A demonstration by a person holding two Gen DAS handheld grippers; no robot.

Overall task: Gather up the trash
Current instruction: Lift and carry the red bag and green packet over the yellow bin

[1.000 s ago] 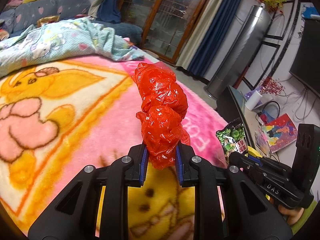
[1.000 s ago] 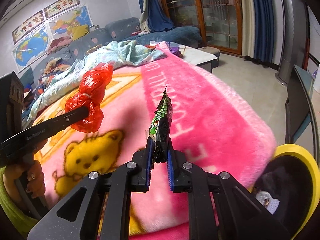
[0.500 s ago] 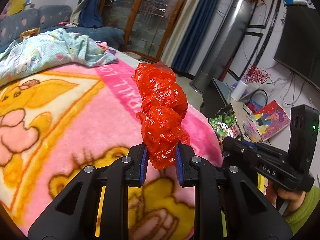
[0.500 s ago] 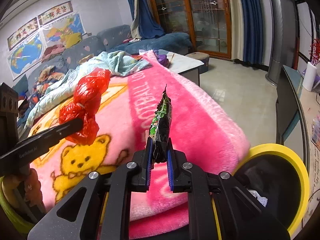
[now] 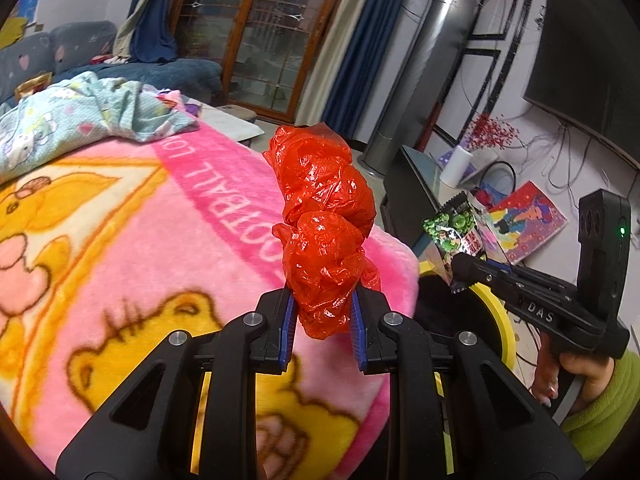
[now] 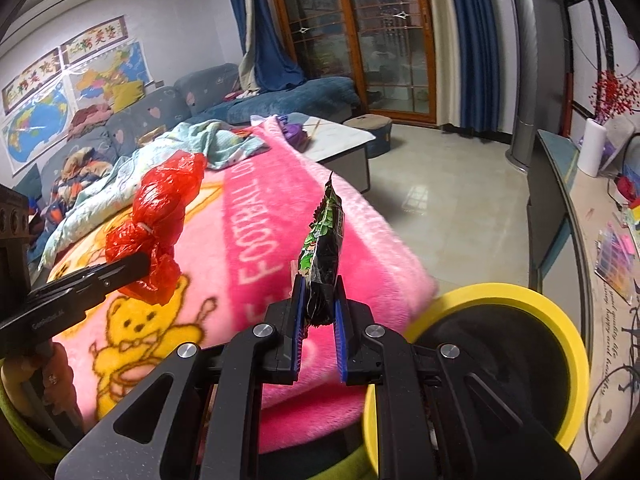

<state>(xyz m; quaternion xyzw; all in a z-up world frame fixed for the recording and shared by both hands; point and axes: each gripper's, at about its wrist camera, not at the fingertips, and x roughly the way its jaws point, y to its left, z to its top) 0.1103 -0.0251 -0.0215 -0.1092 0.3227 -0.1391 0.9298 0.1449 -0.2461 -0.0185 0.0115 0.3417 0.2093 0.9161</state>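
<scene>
Both tongs have swung off the pink blanket (image 6: pixel 256 216) toward the yellow-rimmed bin (image 6: pixel 520 292), the left tongs (image 5: pixel 323 314) clamping the red bag (image 5: pixel 324 236), the right tongs (image 6: pixel 318 316) the green wrapper (image 6: pixel 324 240), so dropping looks next.

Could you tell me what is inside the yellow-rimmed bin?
The yellow-rimmed bin shows only a dark interior from the right wrist view. The right hand-held gripper blocks its near side, so any contents cannot be made out.
</scene>
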